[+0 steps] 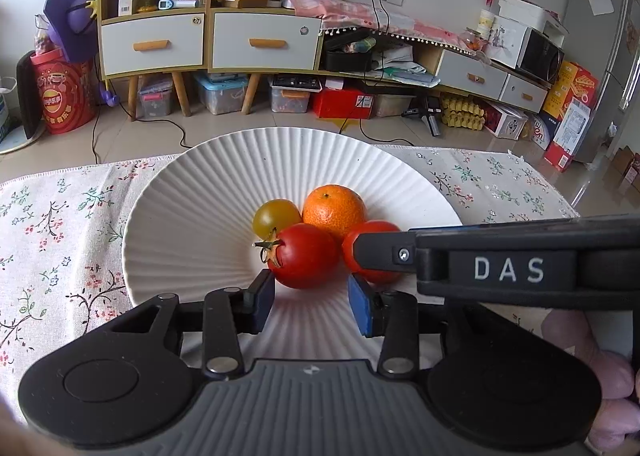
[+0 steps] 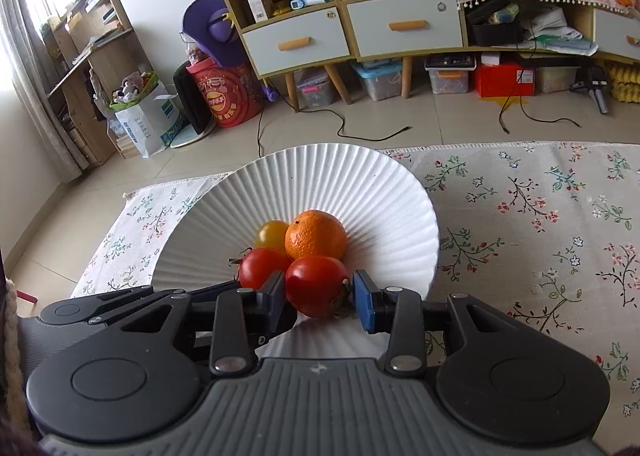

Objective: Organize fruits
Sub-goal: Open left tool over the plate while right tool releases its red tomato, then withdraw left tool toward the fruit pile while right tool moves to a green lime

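Floral tablecloth (image 2: 540,215) under a ribbed white plate (image 2: 384,191), where fruit is gathered. Right gripper (image 2: 320,298) is clamped narrowly on a red tomato (image 2: 316,284). Left gripper (image 1: 310,304) is held slightly apart, nothing gripped, stemmed tomato (image 1: 304,256) just ahead, beside orange (image 1: 334,209).

Each gripper (image 1: 311,306) is black plastic — 2 round housings flank a grey ribbed centre plate with a small emblem. Silver pivot pins dot the linkage arms, and the pads (image 1: 362,308) are blue. The right gripper (image 2: 320,298) bears white letters "DAS" and a silver screw.
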A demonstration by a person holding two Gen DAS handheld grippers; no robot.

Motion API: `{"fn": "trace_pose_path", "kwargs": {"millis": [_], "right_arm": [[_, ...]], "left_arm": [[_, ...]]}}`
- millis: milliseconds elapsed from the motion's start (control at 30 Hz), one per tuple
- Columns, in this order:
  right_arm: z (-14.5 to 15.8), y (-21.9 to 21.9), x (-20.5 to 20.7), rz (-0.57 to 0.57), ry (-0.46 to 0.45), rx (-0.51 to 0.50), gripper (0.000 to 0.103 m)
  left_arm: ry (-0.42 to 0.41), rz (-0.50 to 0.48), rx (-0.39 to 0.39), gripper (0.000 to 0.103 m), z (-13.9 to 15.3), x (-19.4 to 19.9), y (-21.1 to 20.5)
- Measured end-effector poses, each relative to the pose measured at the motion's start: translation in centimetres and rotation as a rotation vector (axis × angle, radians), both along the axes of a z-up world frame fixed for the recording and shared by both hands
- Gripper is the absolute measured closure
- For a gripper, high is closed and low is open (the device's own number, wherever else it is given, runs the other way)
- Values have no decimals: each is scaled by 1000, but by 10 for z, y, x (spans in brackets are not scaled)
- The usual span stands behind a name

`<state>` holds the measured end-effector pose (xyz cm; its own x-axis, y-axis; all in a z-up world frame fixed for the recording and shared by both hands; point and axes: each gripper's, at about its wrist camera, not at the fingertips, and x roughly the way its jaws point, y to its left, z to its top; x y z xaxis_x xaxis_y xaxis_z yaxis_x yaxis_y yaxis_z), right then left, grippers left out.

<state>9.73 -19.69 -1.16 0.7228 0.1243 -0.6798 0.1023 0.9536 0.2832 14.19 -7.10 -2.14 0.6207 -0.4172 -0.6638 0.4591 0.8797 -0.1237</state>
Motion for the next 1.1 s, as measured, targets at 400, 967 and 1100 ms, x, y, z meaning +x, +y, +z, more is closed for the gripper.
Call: {"fn": "trace_pose_path", "kwargs": {"millis": [400,967,1100], "right_arm": [[17,-2,-11,-5,-22,-23,43],[35,6,-36,57,-51,-79,19],[37,8,-43,73,-59,-84,14]], "left_arm": [[5,-8,47,47,9,-12,3],[-9,-11,98,21,27,-39,21],[-14,-15,102,16,30,-46,27]]}}
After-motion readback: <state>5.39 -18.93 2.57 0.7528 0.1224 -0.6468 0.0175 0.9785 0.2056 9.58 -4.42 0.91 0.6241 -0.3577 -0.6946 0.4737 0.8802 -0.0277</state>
